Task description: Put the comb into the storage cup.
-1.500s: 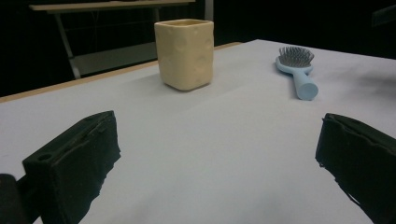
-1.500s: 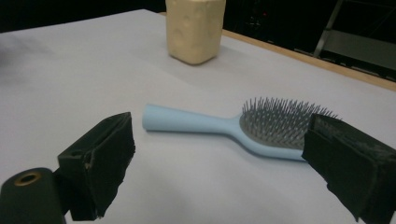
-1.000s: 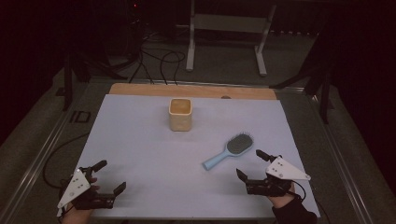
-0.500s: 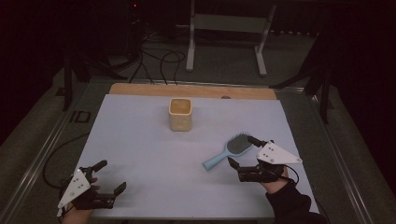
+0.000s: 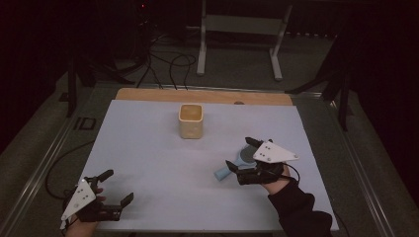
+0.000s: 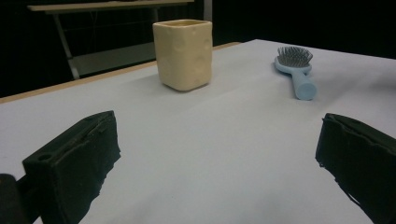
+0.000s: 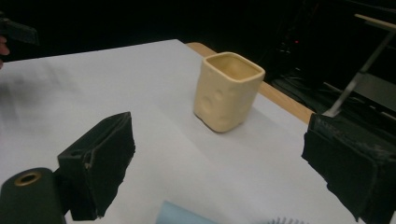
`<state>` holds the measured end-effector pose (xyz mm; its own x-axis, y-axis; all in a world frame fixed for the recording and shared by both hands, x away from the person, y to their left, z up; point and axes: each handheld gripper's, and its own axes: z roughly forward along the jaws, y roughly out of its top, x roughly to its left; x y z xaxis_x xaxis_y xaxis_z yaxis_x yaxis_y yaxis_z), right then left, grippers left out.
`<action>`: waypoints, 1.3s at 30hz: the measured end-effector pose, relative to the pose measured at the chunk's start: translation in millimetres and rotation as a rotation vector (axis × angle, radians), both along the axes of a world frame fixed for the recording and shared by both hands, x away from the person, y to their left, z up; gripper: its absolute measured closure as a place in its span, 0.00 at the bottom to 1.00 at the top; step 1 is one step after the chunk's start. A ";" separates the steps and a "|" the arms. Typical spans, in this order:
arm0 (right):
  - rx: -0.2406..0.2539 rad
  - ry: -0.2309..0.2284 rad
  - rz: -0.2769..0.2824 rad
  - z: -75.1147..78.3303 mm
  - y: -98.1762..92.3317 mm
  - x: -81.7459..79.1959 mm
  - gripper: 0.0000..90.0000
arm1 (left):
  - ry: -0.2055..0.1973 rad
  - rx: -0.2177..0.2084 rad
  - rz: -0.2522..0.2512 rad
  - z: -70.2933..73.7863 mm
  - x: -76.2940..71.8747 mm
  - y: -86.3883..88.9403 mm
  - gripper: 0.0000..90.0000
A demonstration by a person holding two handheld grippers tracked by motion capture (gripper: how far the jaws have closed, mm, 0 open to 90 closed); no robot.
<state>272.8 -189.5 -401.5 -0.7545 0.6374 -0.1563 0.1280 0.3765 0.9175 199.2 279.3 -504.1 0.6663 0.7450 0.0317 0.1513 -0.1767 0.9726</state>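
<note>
Pale blue plastic hairbrush (image 5: 237, 163) lies flat on the white tabletop (image 5: 148, 148), right of centre and nearer you than the cream square cup (image 5: 190, 120), bristles up, handle end pointing toward the left and slightly toward you. Your right claw (image 5: 240, 154) hangs directly over the brush with its jaws wide apart and nothing between them; in the right gripper view the brush's blue edge and bristle tips sit at the bottom of the frame, between the two jaws, with the cup straight ahead. Judged step: approach for pickup, grasp not yet made. Whether the jaws straddle the head or the neck of the brush cannot be told from here. Your left claw (image 5: 114, 186) rests at the near left corner of the tabletop, jaws also apart and empty, well clear of both things. The next move calls for you to lower the right claw until the jaws bracket the handle near the head, then close across its narrow width; keep the pads level so the brush does not roll.
</note>
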 end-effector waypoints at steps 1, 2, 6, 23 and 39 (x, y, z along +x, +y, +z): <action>0.000 0.000 0.000 0.0 0.0 0.0 0.10 | 0.000 0.000 -0.001 0.0 0.0 0.0 0.00; 0.000 0.008 0.004 -0.4 2.2 1.3 0.10 | 0.001 0.000 -0.002 0.0 0.0 0.1 0.00; -0.006 0.024 0.025 -4.6 12.0 7.8 0.10 | -0.001 0.002 -0.002 0.2 -0.4 -0.2 0.00; -0.035 0.102 0.050 -29.6 37.6 29.1 0.10 | -0.003 0.007 -0.004 0.2 -0.8 -0.9 0.00; -0.111 0.195 0.046 -60.6 55.1 45.5 0.18 | -0.003 0.010 -0.009 0.0 -1.0 -1.9 0.00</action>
<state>318.3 -134.4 -462.1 -0.8050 0.5888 -0.0723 0.2790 0.4834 0.8297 198.2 277.5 -504.1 0.6727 0.7388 0.0409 0.1468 -0.1873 0.9713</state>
